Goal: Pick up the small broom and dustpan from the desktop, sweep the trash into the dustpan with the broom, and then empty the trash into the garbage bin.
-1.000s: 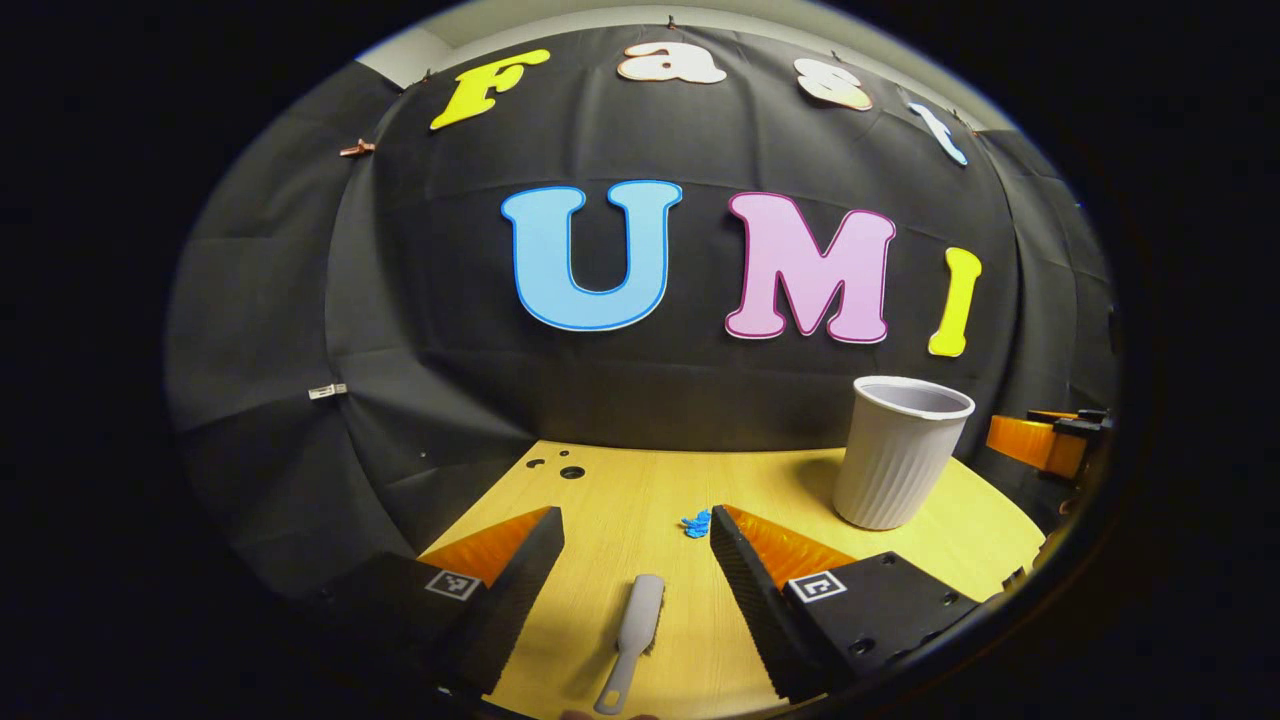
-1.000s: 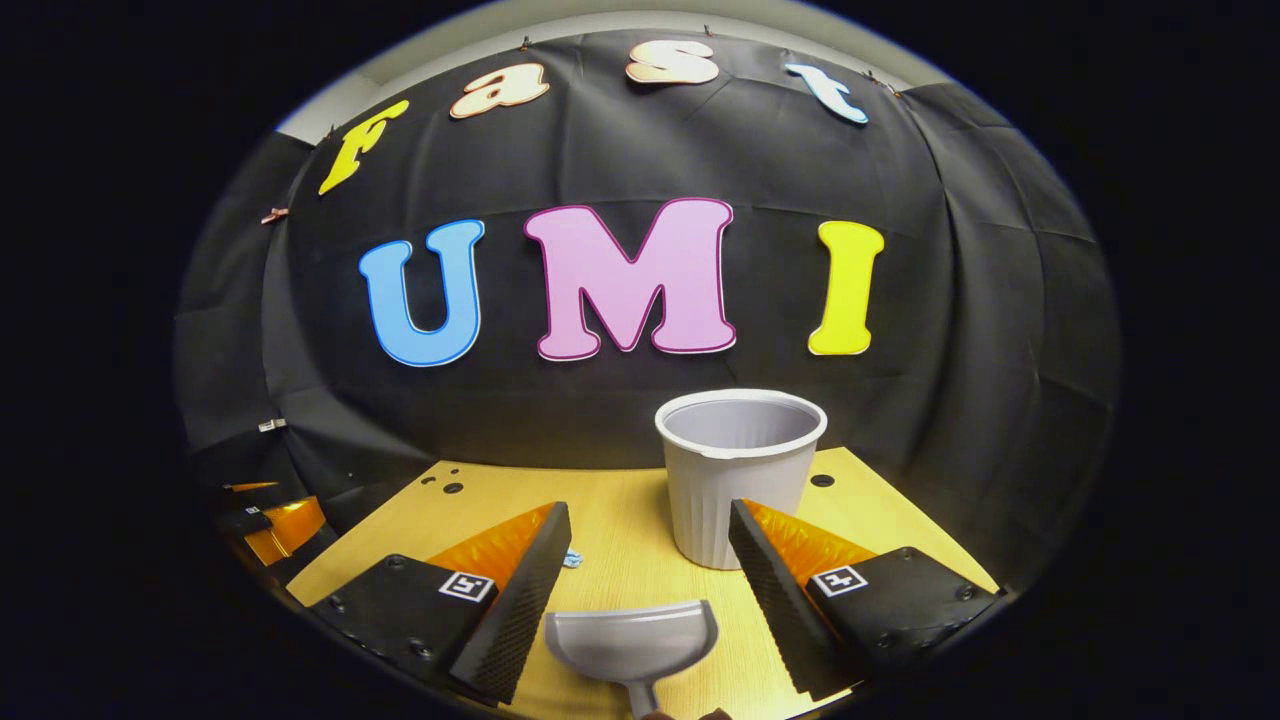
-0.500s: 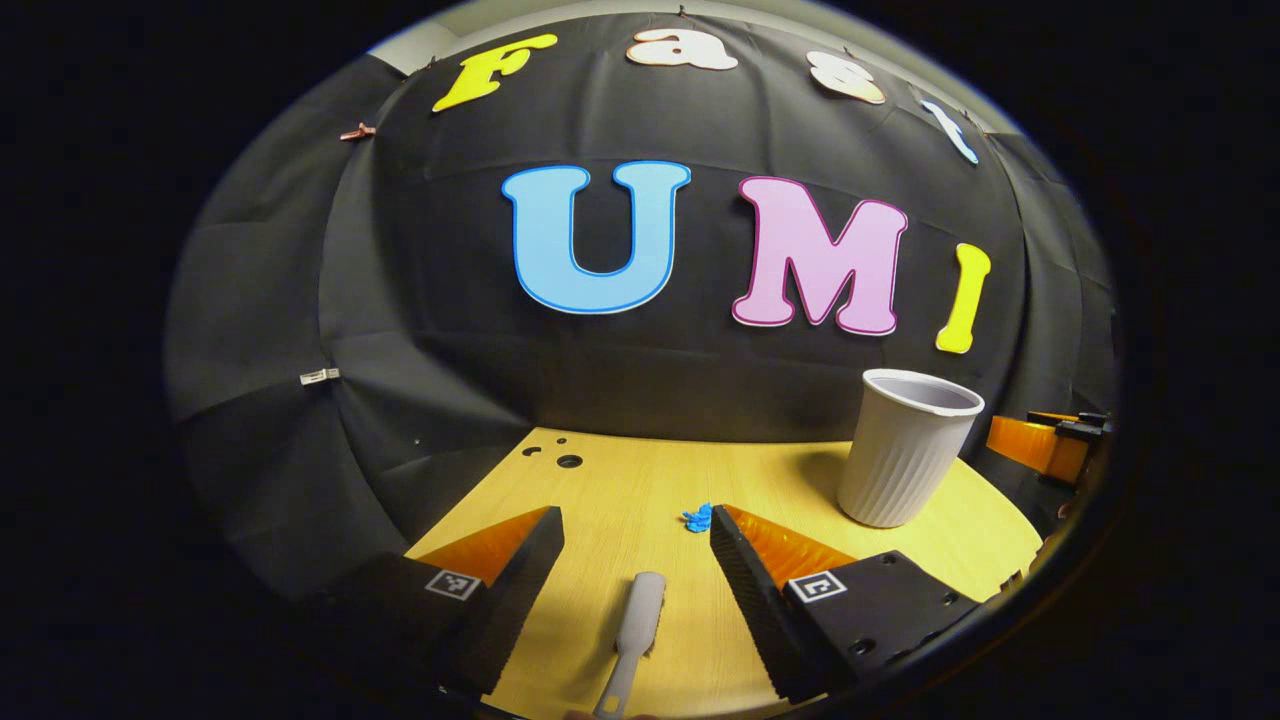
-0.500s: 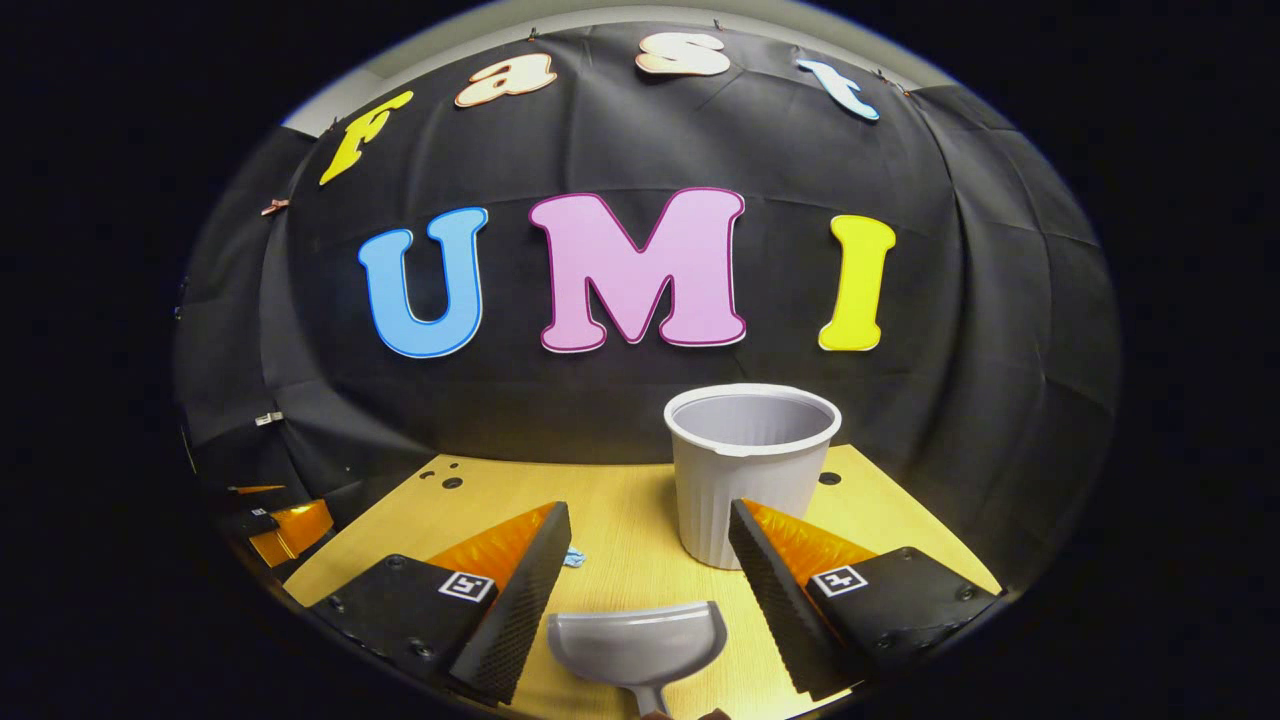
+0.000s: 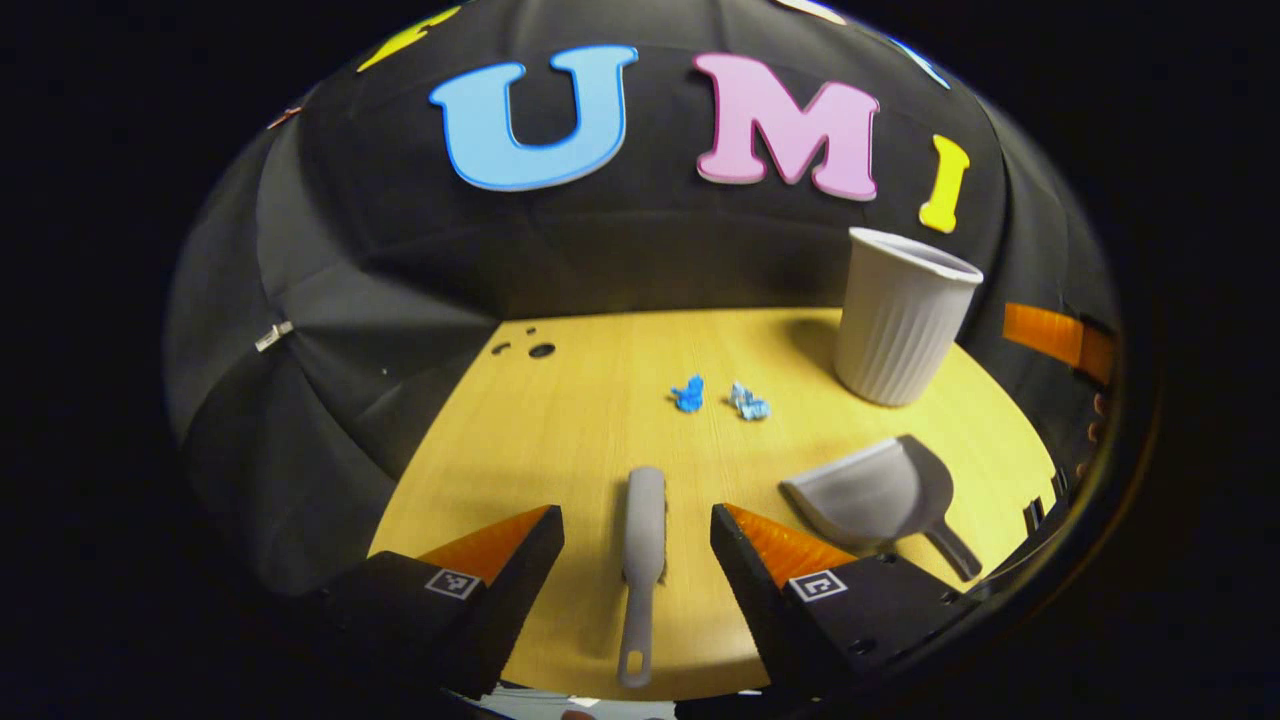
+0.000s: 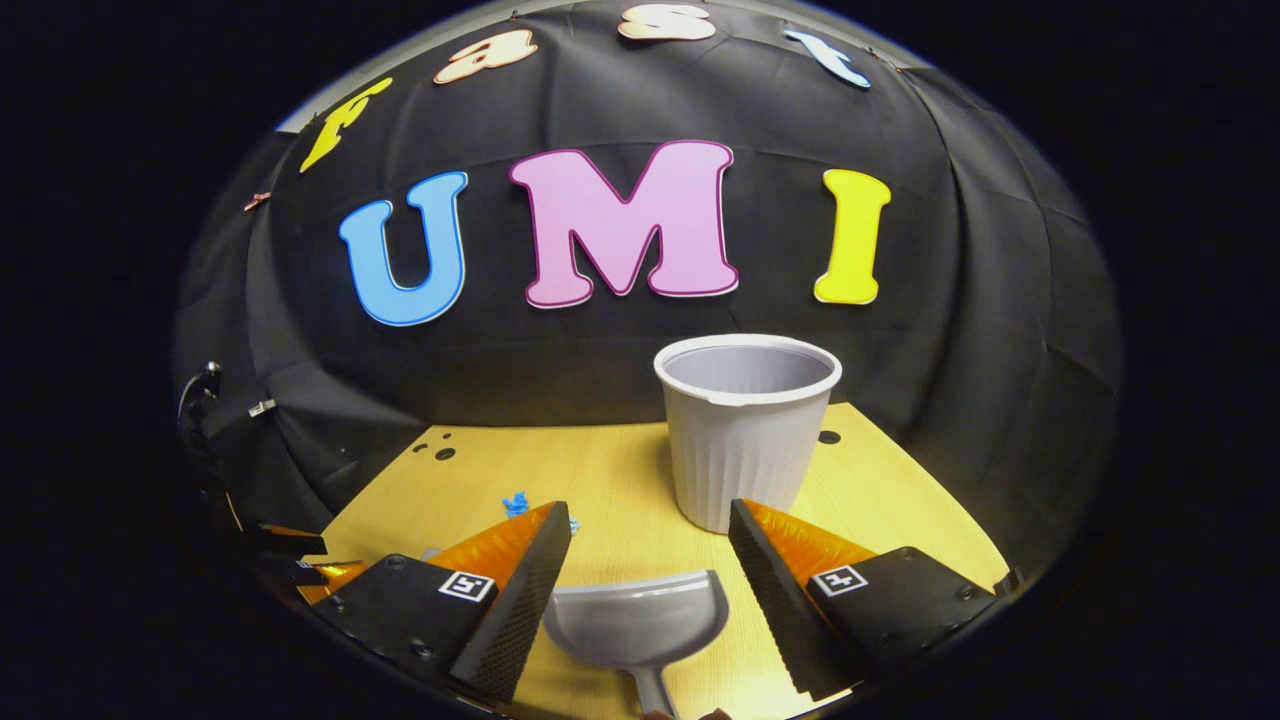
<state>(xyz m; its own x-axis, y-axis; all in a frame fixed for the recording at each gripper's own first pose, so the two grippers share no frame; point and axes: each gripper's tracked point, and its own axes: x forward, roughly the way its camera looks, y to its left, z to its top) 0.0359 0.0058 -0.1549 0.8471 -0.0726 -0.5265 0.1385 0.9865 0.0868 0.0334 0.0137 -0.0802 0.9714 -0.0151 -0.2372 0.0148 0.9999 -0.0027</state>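
Observation:
A small grey broom (image 5: 641, 560) lies flat on the wooden desktop (image 5: 580, 420), handle toward me, between the open fingers of my left gripper (image 5: 637, 530), which hovers above it. Two blue scraps of trash (image 5: 688, 394) (image 5: 748, 402) lie farther out. A grey dustpan (image 5: 872, 492) rests to the right of the broom. In the right gripper view the dustpan (image 6: 636, 624) sits low between the spread fingers of my right gripper (image 6: 648, 528), untouched. A pale ribbed garbage bin (image 6: 745, 428) stands upright just beyond it; the bin (image 5: 902, 315) stands far right in the left gripper view.
The desktop's near edge runs just under both grippers. Small holes (image 5: 540, 350) mark the far left corner of the desktop. Black cloth closes off the back and sides. The other gripper's orange finger (image 5: 1050, 335) shows past the bin.
The left gripper has risen and tipped downward, so the whole broom, both trash scraps and the dustpan now show. The right gripper shifted only slightly. Nothing was grasped.

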